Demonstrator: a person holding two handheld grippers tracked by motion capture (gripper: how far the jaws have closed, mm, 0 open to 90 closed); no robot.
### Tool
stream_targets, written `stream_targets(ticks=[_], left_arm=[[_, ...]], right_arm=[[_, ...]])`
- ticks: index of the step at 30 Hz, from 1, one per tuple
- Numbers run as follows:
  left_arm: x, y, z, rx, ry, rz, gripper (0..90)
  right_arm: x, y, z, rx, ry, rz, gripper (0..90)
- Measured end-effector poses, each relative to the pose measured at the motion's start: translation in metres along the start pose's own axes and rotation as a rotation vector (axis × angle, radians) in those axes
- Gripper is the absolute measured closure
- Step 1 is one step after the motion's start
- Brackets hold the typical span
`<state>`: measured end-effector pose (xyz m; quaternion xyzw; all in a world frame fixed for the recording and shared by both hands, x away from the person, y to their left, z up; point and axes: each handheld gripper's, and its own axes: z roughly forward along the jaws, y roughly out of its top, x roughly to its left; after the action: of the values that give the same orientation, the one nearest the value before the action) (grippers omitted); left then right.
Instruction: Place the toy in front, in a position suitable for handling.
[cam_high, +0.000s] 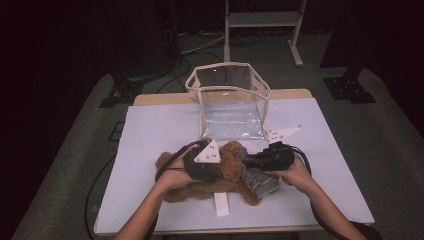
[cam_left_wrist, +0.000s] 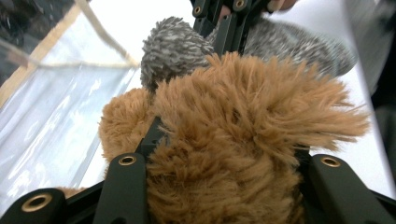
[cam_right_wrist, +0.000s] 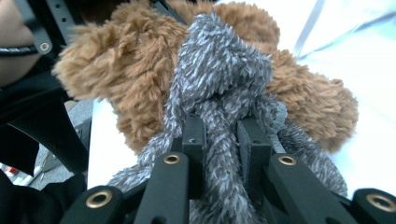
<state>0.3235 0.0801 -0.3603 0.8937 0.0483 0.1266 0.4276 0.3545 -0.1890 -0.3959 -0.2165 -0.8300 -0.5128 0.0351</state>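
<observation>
In the high view, a brown furry plush bear (cam_high: 227, 165) lies low in the middle of the frame on the white worktop (cam_high: 150, 135), with a grey-and-white knitted garment (cam_high: 257, 180) on its right side. The left gripper (cam_high: 210, 167) sits on the bear's middle and the right gripper (cam_high: 250, 161) comes in from the right onto the grey knit. Above them, at centre frame, stands a clear plastic bag with beige trim (cam_high: 232, 100), open at the top. A small white tag (cam_high: 221, 204) lies just below the bear.

In the left gripper view, the left gripper (cam_left_wrist: 224, 158) has its fingers (cam_left_wrist: 123, 186) pressed into the brown fur from both sides, holding the bear (cam_left_wrist: 243, 126); the grey knit (cam_left_wrist: 173, 49) is at upper centre.

In the right gripper view, the right gripper (cam_right_wrist: 222, 135) has its fingers (cam_right_wrist: 194, 135) narrow, pinching a fold of the grey knit (cam_right_wrist: 219, 74) at centre frame, the bear (cam_right_wrist: 126, 70) behind it
</observation>
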Motion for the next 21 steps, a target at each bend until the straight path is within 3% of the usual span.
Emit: stream_targets(ticks=[2,4,6,8,12,17,19,21], left_arm=[[0.003,0.006,-0.004,-0.097,-0.037,-0.045,50.5],[0.004,0.008,-0.005,-0.124,-0.055,-0.046,50.5],[0.003,0.013,-0.005,-0.205,-0.09,-0.065,50.5],[0.001,0.019,-0.005,-0.255,-0.112,-0.071,50.4],[0.001,0.027,-0.015,-0.391,-0.154,-0.083,50.4],[0.001,0.021,-0.022,-0.384,-0.151,-0.078,50.2],[0.001,0.016,-0.024,-0.374,-0.145,-0.082,50.2],[0.003,0.006,-0.027,-0.375,-0.146,-0.101,50.1]], right_arm=[[0.005,0.008,-0.016,-0.023,-0.011,-0.023,75.1],[0.011,0.016,-0.03,-0.036,-0.022,-0.051,75.1],[0.015,0.021,-0.037,-0.042,-0.027,-0.063,75.2],[0.027,0.037,-0.057,-0.065,-0.045,-0.114,75.2],[0.043,0.055,-0.075,-0.099,-0.047,-0.172,75.3],[0.047,0.056,-0.076,-0.087,-0.037,-0.181,75.2],[0.045,0.052,-0.071,-0.061,-0.04,-0.179,75.2],[0.041,0.044,-0.061,0.012,-0.052,-0.181,75.2]])
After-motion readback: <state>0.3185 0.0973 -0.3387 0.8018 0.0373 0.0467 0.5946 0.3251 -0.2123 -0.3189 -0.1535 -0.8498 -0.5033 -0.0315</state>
